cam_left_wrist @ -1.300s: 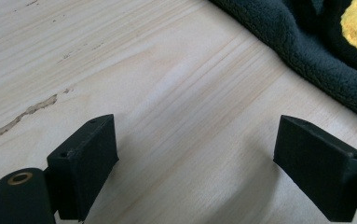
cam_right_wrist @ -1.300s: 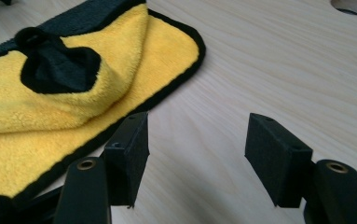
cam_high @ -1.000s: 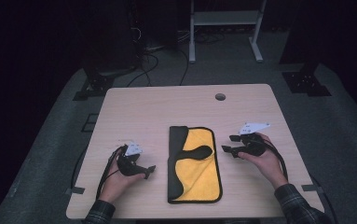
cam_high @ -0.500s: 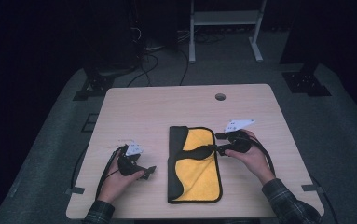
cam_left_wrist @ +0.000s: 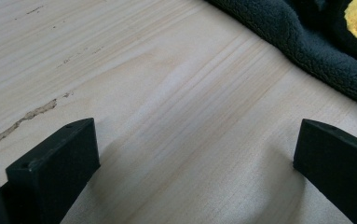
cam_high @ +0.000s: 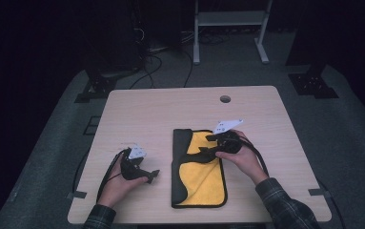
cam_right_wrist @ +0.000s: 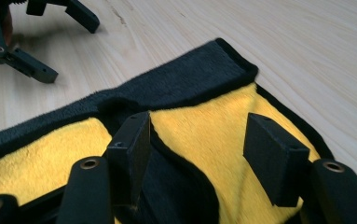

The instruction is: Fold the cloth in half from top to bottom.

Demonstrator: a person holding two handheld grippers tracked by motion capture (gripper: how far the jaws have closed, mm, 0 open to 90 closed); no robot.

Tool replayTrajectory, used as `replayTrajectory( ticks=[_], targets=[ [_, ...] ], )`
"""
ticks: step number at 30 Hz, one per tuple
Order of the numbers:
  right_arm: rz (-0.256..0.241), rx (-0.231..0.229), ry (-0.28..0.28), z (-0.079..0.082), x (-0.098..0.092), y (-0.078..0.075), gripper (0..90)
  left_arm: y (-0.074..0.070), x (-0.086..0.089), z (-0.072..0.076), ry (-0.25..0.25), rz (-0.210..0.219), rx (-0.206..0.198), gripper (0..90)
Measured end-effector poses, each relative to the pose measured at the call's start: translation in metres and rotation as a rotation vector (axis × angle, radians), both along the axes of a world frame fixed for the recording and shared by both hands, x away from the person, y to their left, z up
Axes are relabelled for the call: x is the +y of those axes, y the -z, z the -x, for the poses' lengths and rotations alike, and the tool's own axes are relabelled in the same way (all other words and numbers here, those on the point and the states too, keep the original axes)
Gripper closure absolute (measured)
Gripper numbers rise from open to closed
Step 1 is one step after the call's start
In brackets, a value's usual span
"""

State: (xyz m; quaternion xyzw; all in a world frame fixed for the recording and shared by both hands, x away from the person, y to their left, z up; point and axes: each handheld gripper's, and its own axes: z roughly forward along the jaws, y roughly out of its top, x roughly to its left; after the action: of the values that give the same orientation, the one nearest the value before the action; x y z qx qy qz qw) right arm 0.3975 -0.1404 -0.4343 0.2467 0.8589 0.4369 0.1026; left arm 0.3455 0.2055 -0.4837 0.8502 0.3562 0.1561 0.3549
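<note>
Right tongs (cam_high: 204,153) now over yellow-and-black cloth (cam_high: 204,186), spread; left tongs (cam_high: 152,175) unmoved on table (cam_high: 170,109), spread.

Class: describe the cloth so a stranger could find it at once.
On the wooden table, look near the front edge, between the two grippers. The cloth lies flat there: yellow with a black border and a black flap, the sole soft item.
</note>
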Motion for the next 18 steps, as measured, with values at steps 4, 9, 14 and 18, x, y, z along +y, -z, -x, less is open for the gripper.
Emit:
replayTrajectory(
  ticks=[4,9,14,18],
  targets=[
    [0.003,0.003,-0.020,-0.001,0.013,0.001,40.6,0.000,0.000,0.000,0.000,0.000,0.000,0.0],
    [0.026,0.009,-0.051,-0.003,0.027,0.005,43.0,0.000,0.000,0.000,0.000,0.000,0.000,0.0],
    [0.071,0.015,-0.085,-0.003,0.042,0.015,46.6,0.000,0.000,0.000,0.000,0.000,0.000,0.0],
    [0.104,0.016,-0.096,-0.004,0.053,0.022,51.6,0.000,0.000,0.000,0.002,-0.004,0.001,0.0]
  ],
)
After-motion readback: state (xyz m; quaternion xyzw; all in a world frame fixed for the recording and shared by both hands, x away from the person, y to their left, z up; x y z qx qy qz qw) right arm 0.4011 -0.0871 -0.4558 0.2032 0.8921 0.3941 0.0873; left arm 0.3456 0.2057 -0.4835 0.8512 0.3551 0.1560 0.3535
